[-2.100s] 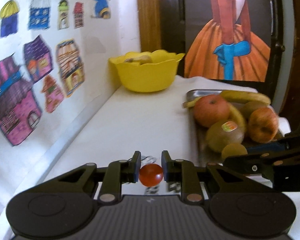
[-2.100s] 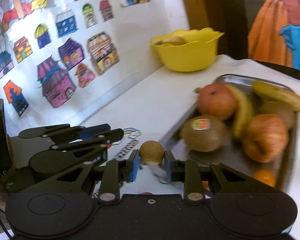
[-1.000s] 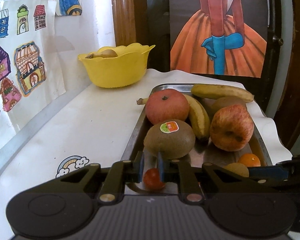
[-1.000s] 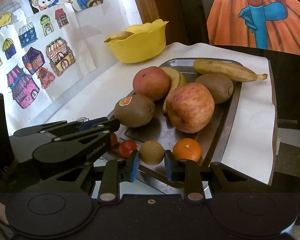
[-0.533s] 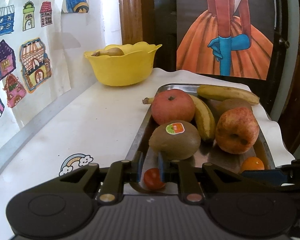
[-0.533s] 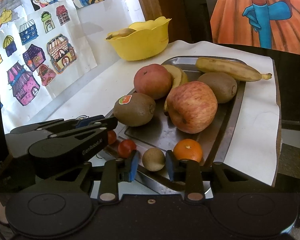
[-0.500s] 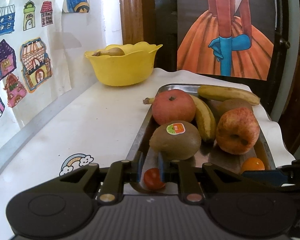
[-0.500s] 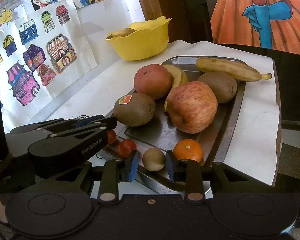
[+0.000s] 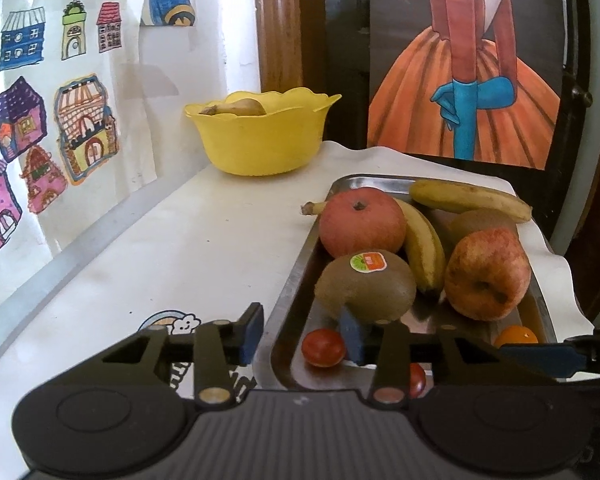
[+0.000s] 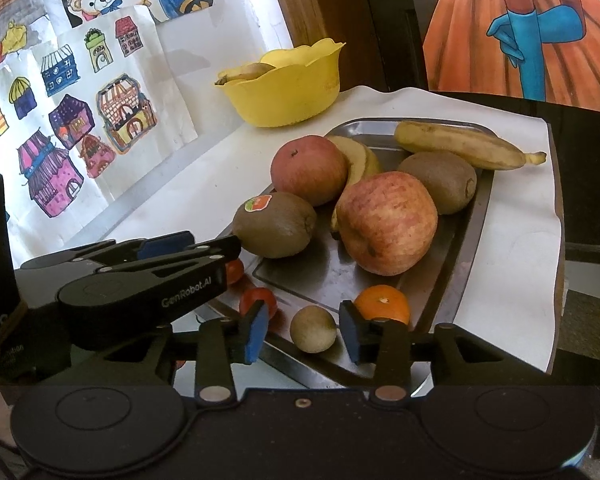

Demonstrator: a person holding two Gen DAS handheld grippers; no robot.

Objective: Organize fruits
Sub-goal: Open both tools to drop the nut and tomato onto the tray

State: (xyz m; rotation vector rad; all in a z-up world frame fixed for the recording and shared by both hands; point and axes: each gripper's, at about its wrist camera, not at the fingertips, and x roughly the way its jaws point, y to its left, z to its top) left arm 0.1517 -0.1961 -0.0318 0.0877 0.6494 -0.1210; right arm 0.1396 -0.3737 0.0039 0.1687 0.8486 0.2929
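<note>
Here, in the left wrist view, the left gripper [image 9: 302,336] has just been spreading its jaws, which now stand apart over the near end of the steel tray [image 9: 288,300]. A cherry tomato [image 9: 323,347] lies on the tray floor between the blue pads, close to the right pad but not pressed by either. At twelve o'clock from it sits the stickered kiwi [image 9: 366,286], with a red apple [image 9: 362,222] beyond, a banana [image 9: 422,248] at one o'clock and a larger blotchy apple [image 9: 487,274] at two. A yellow bowl [image 9: 262,136] stands at eleven o'clock, well apart from the tray, on the white tabletop [image 9: 180,248].

In the right wrist view, the right gripper [image 10: 304,334] has likewise just been parting its jaws; they are apart, and a small brown round fruit [image 10: 313,329] rests free between them on the tray's near edge [image 10: 466,248]. A small orange [image 10: 382,305] lies at two o'clock from it, just behind the right pad, and a second tomato [image 10: 256,300] at ten o'clock behind the left pad. A second kiwi [image 10: 440,186] and a long banana [image 10: 466,146] lie toward one o'clock at the far end.
</note>
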